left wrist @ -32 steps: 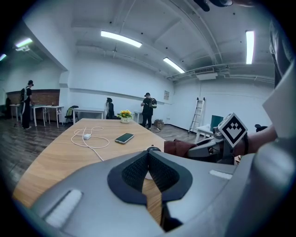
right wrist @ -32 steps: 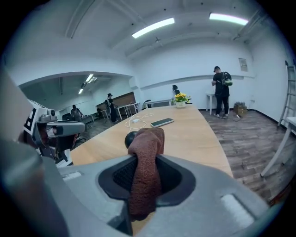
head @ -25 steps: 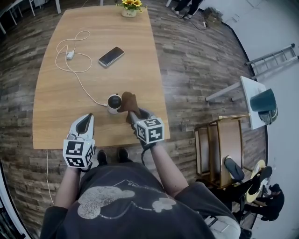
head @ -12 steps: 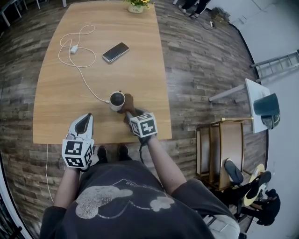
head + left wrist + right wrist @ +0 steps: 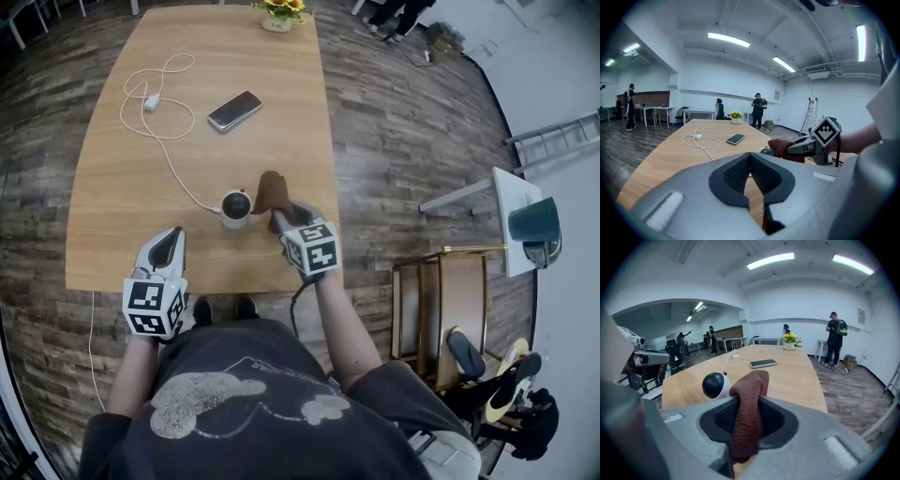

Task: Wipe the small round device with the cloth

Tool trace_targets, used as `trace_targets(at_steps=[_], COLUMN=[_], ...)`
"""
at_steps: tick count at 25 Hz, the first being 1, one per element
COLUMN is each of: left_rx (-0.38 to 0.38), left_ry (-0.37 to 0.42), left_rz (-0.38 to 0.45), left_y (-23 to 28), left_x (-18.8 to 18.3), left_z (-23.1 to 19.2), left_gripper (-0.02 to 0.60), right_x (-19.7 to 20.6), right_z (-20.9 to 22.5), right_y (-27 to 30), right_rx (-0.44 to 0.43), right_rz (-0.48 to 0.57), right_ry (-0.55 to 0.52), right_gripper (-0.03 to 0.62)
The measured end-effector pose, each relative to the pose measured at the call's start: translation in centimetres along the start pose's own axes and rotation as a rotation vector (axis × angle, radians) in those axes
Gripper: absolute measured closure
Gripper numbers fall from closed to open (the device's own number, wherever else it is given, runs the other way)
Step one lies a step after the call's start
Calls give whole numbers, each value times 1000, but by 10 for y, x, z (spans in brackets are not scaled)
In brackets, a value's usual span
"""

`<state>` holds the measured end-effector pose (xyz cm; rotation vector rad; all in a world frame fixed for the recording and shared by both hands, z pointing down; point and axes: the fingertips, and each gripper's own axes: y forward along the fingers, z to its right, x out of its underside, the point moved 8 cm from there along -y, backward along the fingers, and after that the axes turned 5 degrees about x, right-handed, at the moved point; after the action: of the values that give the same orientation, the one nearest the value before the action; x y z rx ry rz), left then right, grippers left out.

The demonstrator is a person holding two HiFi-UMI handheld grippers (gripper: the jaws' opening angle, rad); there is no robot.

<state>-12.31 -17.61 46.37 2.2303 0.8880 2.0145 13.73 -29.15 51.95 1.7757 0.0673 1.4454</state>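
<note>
The small round device point(image 5: 234, 205) is set near the front edge of the tabletop point(image 5: 122, 187); the brown cloth point(image 5: 273, 190), pinched in the jaws of the right gripper point(image 5: 280, 221), is held just beside it, apparently ready for wiping. The left gripper point(image 5: 170, 246) is held aside, jaws pressed together, empty

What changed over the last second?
The right gripper, shut on the brown cloth, drew back toward the person, then pushed forward again along the right side of the round device. The left gripper stayed shut and empty at the near edge of the table; the phone did not move.
</note>
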Motion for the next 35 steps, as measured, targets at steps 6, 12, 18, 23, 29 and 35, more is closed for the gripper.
trace_targets(at_steps=[6, 12, 18, 23, 29, 35], left_rx=[-24, -64, -101, -126, -158, -194], left_ry=[-6, -17, -34, -51, -66, -70], left_rz=[5, 4, -15, -29, -34, -27], left_y=[9, 18, 23, 28, 29, 29], left_x=[-5, -7, -5, -3, 1, 1], left_z=[-4, -6, -3, 0, 4, -3], left_gripper=[562, 561, 562, 561, 562, 563], right_x=[-34, -37, -28, -12, -2, -13], right_z=[4, -10, -10, -10, -10, -1], right_y=[12, 35, 53, 72, 80, 69], right_rx=[-115, -271, -341, -374, -382, -323], right_rz=[74, 45, -16, -104, -143, -75], right_ry=[-73, -149, -181, -231, -239, -173], right_gripper=[513, 513, 513, 513, 513, 513])
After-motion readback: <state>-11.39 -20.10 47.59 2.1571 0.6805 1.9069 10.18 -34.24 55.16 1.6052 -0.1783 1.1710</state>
